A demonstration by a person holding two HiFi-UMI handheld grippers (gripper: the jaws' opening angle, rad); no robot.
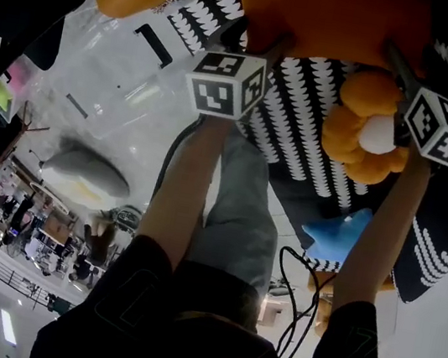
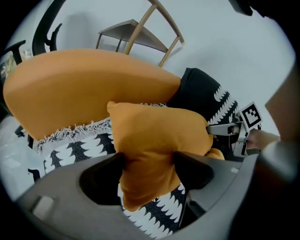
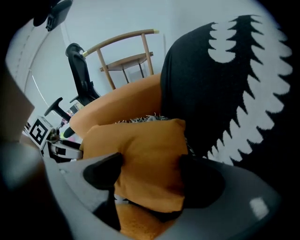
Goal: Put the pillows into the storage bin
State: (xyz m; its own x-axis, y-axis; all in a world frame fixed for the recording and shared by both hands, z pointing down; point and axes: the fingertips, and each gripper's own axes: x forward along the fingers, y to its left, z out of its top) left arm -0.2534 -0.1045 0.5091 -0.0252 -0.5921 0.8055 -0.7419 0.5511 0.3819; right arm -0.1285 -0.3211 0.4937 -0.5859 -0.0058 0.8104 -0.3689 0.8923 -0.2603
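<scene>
- Left claw (image 2: 149, 171): spread wide, with a corner of the orange pillow (image 2: 154, 136) between the jaws, the cloth lying against both pads and not squeezed.
- Right claw (image 3: 150, 176): likewise wide, set around another corner of the same pillow, the cloth filling the gap.
- In the head view: both claws reaching up into the orange pillow at the top of the picture, their marker cubes well apart.
- Orange pillow: resting against a black-and-white patterned pillow (image 1: 303, 111) with a fringed edge, with a larger orange cushion (image 2: 84, 84) behind it.
- Clear storage bin (image 1: 105, 77): left of the pillow pile in the head view, its upper edge hidden by the orange cushion. No telling whether the orange pillow lies within its walls.
- Flower-shaped plush (image 1: 367, 134), orange with a white centre: just beside the right claw's cube, on the patterned pillow.
- Blue cloth thing (image 1: 338, 235): lower down, near the right forearm.
- Wooden chair (image 2: 140, 30): behind the pile, against a pale wall.
</scene>
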